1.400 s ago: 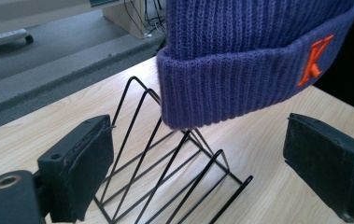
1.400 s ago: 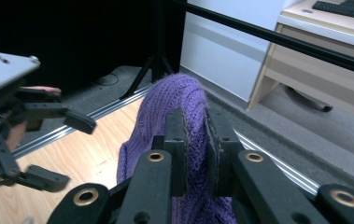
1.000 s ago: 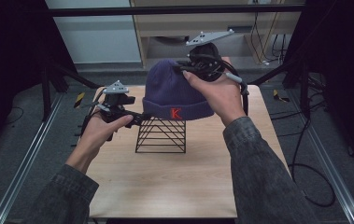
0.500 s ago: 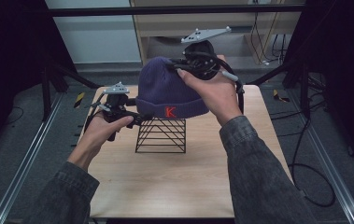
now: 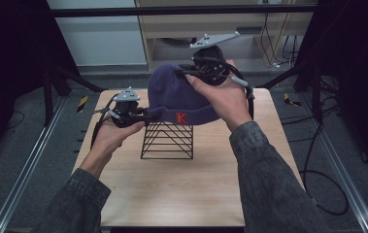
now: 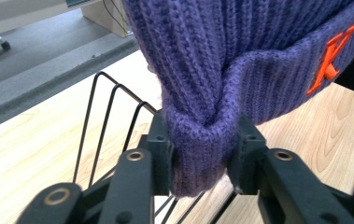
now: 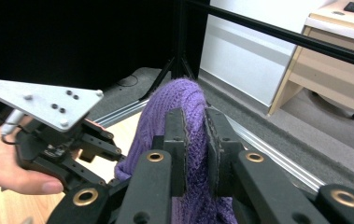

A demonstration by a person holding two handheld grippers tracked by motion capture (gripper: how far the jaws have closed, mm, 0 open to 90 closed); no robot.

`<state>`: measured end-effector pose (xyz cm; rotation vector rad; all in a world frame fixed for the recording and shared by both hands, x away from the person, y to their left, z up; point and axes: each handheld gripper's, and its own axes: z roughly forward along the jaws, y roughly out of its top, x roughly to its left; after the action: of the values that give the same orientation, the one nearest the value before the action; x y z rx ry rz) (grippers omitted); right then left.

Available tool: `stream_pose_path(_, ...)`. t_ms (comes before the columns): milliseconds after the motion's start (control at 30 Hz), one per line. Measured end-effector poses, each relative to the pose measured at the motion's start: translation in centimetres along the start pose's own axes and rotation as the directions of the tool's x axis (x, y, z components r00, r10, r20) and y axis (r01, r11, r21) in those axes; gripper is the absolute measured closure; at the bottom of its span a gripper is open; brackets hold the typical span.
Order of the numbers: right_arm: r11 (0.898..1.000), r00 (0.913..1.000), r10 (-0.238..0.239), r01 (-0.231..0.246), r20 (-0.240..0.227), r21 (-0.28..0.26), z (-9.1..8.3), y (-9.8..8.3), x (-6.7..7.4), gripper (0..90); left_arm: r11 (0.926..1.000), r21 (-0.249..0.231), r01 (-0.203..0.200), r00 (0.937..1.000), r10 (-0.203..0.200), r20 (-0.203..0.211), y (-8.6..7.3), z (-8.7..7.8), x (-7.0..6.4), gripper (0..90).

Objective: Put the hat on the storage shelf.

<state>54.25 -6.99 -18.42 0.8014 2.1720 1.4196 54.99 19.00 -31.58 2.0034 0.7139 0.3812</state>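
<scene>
Since the earlier frames, your left gripper [image 5: 145, 116] has just been closing its jaws on the folded brim of the purple knit beanie [image 5: 181, 97]; before, it sat open just beside that brim. Both hands have kept roughly where they were.

Item: purple knit beanie, ribbed, with an orange letter K [image 5: 181, 117] on the turned-up brim. Location: held in the air above the black wire rack [image 5: 168, 141], its brim hanging close over the rack's top; whether it touches the wires you cannot tell from the high view.

Item: left gripper. State: jaws pinched on a bunched fold of the brim; in the left gripper view the wool [image 6: 198, 135] is squeezed between the two black pads, with the K off to the right [image 6: 331, 58].

Item: right gripper [image 5: 196, 73]. State: jaws pressed together on the crown of the beanie; in the right gripper view a ridge of purple knit [image 7: 191, 140] stands between the pads. It is held higher than the left, at the far side of the hat. The left gripper [image 7: 114, 151] shows there too, lower left.

Item: black wire rack. Location: standing on the light wooden table [image 5: 172, 194], near its middle.
</scene>
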Motion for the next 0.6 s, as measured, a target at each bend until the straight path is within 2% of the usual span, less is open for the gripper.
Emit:
stream_pose_path(133,1.0,0.9998,0.014,-0.014,0.013,0.005,0.0,-0.2,-0.6,80.2,1.0,0.002,0.0,0.9993,0.0,-0.036,0.3,-0.9,0.0,68.9)
stream_pose_path(333,1.0,0.9994,0.02,-0.021,0.029,0.017,0.4,-0.2,-1.1,79.9,0.9994,0.022,-0.027,0.9953,0.029,-0.092,1.2,-2.5,-0.1,69.9)
stream_pose_path(433,0.999,0.9992,0.019,-0.02,0.034,0.027,0.8,-0.2,-1.3,79.8,0.9984,0.037,-0.042,0.9932,0.046,-0.107,1.3,-3.0,-0.1,70.1)
stream_pose_path(600,0.999,0.9988,0.024,-0.026,0.042,0.045,1.7,-0.4,-1.6,79.7,0.9988,0.041,-0.027,0.9938,0.031,-0.107,0.9,-3.0,0.2,70.2)
